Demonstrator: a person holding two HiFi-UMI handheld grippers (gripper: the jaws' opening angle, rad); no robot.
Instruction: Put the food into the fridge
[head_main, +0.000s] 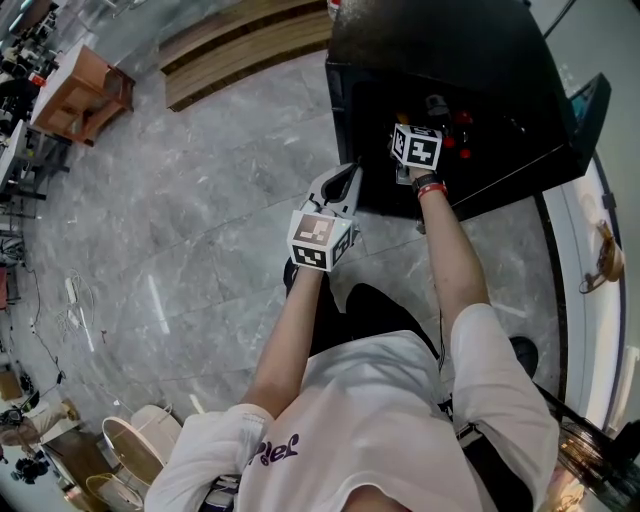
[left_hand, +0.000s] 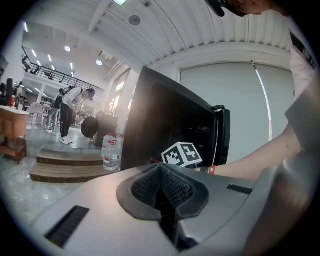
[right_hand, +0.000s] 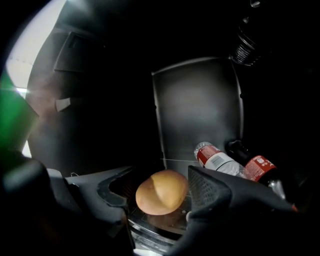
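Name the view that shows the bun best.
Right gripper view: the bun sits lit on the shelf inside the open right claw. Head and left gripper views show only the fridge, no bun.

Fridge depths too dark

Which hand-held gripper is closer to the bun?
Right. The right hand-held gripper reaches inside the fridge, its open jaws on either side of the bun. The left hand-held gripper is shut, outside the fridge, apart from it.
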